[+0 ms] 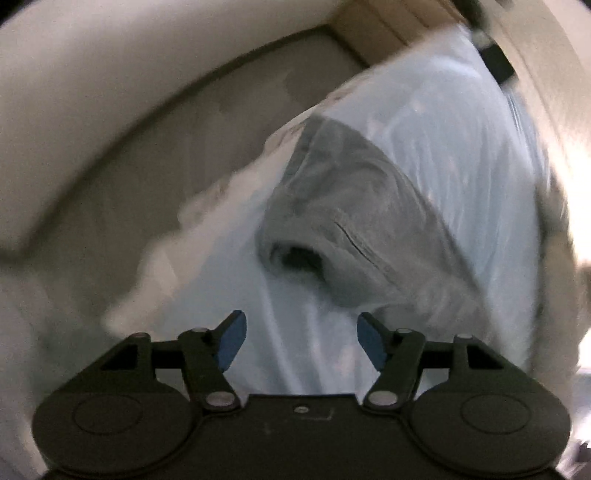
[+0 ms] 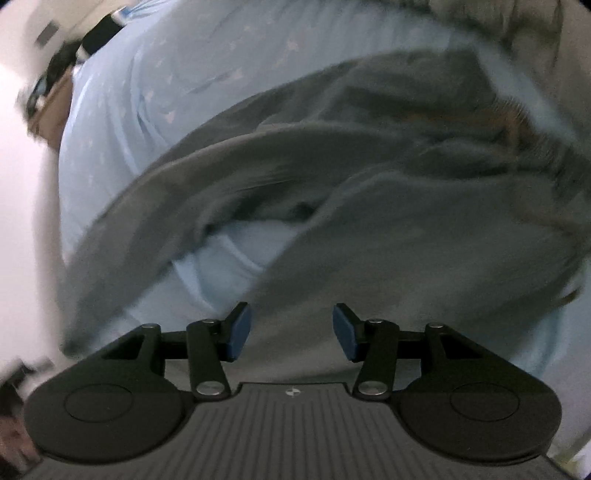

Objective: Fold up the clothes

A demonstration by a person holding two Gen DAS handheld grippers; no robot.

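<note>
A crumpled grey garment (image 1: 351,221) lies on a light blue bed sheet (image 1: 461,129), and a tube-like opening in it faces the left wrist camera. My left gripper (image 1: 301,338) hovers just short of the garment's near edge, over bare sheet, open with nothing between its blue pads (image 1: 232,343). In the right wrist view the grey garment (image 2: 369,184) spreads wide across the patterned blue sheet (image 2: 166,74), with a fold that lets sheet show through. My right gripper (image 2: 291,332) is open above the grey cloth, its pads apart. Both views are motion-blurred.
A beige padded surface (image 1: 74,92) curves along the bed's left side. A cardboard box (image 1: 376,26) stands beyond the far edge. Dark items (image 2: 99,29) and a brown box (image 2: 51,107) sit at the sheet's upper left in the right wrist view.
</note>
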